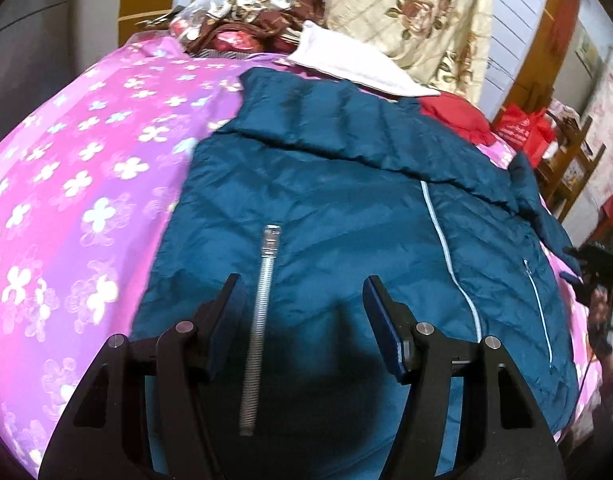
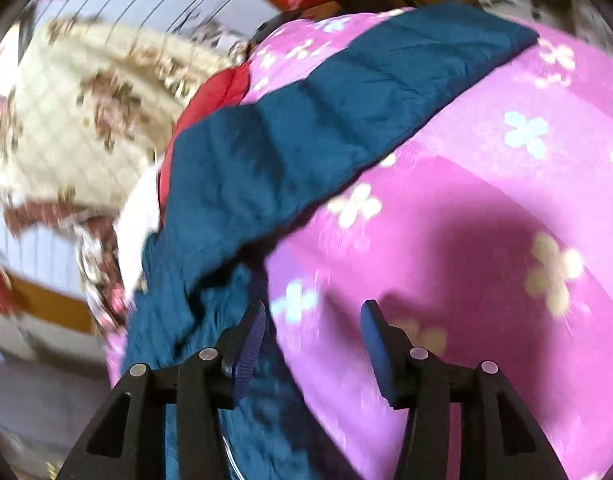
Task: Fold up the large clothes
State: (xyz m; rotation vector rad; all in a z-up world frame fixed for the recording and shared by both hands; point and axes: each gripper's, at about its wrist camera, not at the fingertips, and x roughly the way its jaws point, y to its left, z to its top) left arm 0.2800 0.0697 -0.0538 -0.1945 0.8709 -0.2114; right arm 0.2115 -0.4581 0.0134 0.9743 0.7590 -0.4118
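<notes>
A teal quilted jacket (image 1: pixel 346 208) lies spread on the pink flowered bedspread (image 1: pixel 86 168), front up, with its pale zipper line running down the right half and one sleeve folded across the top. My left gripper (image 1: pixel 302 292) is open and empty just above the jacket's lower body. In the right wrist view the jacket's other sleeve (image 2: pixel 346 92) stretches out over the bedspread (image 2: pixel 486 220). My right gripper (image 2: pixel 312 316) is open and empty, at the jacket's edge, mostly over bare bedspread. That view is blurred.
A white folded cloth (image 1: pixel 354 64), a red garment (image 1: pixel 454 116) and a cream floral quilt (image 1: pixel 410 12) lie beyond the jacket at the bed's head. Red bags (image 1: pixel 522 128) and a wooden shelf (image 1: pixel 566 168) stand at the right.
</notes>
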